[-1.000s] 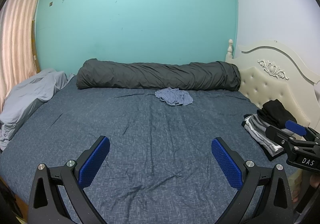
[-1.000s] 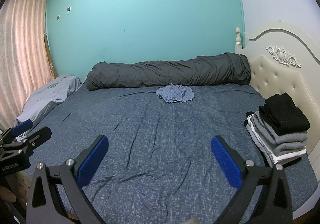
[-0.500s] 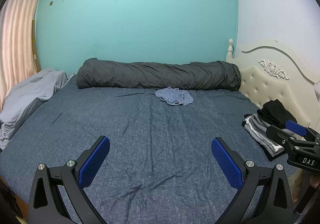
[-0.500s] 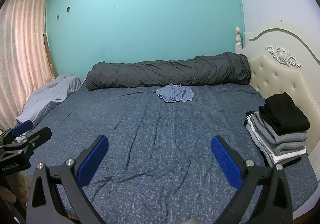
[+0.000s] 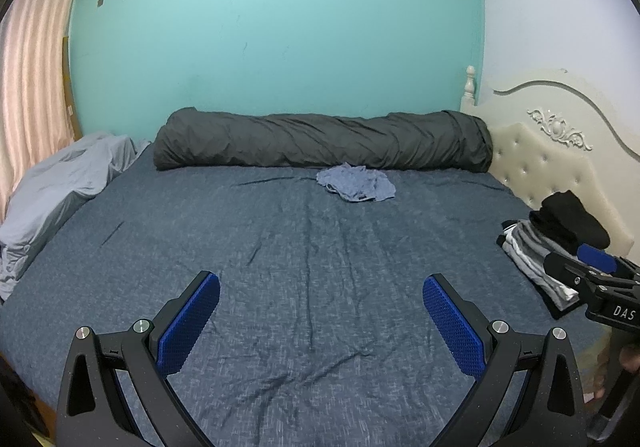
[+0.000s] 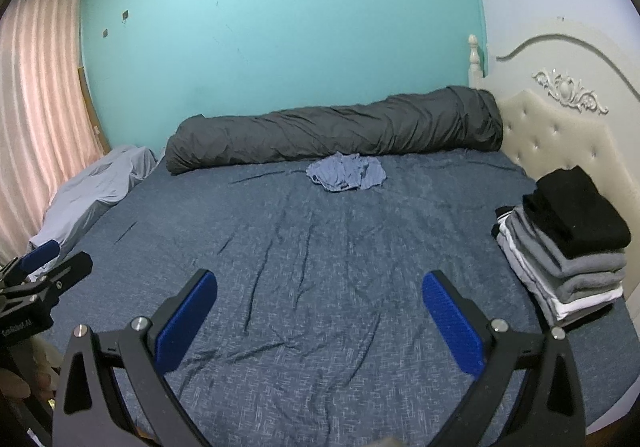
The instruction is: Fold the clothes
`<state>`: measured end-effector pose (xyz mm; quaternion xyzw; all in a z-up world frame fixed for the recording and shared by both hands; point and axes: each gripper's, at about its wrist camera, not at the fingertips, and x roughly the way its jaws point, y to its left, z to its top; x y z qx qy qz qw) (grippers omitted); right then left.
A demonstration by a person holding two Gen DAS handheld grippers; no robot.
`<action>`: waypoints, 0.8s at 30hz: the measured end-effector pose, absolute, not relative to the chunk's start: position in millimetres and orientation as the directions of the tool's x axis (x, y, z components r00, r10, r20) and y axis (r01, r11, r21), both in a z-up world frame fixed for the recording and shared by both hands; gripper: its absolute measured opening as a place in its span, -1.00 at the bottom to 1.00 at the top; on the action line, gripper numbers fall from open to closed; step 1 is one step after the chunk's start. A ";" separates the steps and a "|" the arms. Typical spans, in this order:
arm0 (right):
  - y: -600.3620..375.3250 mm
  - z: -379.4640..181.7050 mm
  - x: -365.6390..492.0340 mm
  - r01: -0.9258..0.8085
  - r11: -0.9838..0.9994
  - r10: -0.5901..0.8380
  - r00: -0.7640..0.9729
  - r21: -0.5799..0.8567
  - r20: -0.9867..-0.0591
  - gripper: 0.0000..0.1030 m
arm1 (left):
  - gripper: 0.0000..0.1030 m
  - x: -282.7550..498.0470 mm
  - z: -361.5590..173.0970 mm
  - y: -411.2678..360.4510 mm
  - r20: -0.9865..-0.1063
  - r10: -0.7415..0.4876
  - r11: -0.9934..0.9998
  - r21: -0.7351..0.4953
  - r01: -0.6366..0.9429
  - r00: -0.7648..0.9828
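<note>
Little has shifted since a second ago — both views hold the same bed, and the left gripper [image 5: 321,311] and right gripper [image 6: 320,309] stay spread wide, holding nothing, above the blue sheet [image 6: 340,267]. A crumpled blue garment [image 6: 346,176] lies far off by the rolled grey duvet [image 6: 336,137], well apart from the folded stack [image 6: 568,247] near the headboard. Reaching that far risks a shallow pinch — snagging sheet along with cloth.

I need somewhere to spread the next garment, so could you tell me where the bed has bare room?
The middle of the bed is bare, from the open right gripper up to the crumpled blue garment. It is crowded at the folded stack by the headboard and along the rolled grey duvet.
</note>
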<state>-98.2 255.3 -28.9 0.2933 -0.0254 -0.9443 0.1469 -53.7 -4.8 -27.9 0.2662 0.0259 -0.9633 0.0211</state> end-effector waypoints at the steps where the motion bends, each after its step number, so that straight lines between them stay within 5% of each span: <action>1: 256.4 -32.0 -102.9 0.262 -0.955 -0.295 -0.780 0.140 -0.552 1.00 | 1.00 -59.6 -31.3 -5.3 -0.519 -0.027 -0.998 -0.038 0.055 -0.854; 24: 250.2 -184.6 -345.4 0.231 -0.959 -0.280 -0.698 0.163 -0.659 1.00 | 1.00 -306.3 -174.4 -30.2 -0.621 0.015 -0.993 -0.098 0.059 -0.784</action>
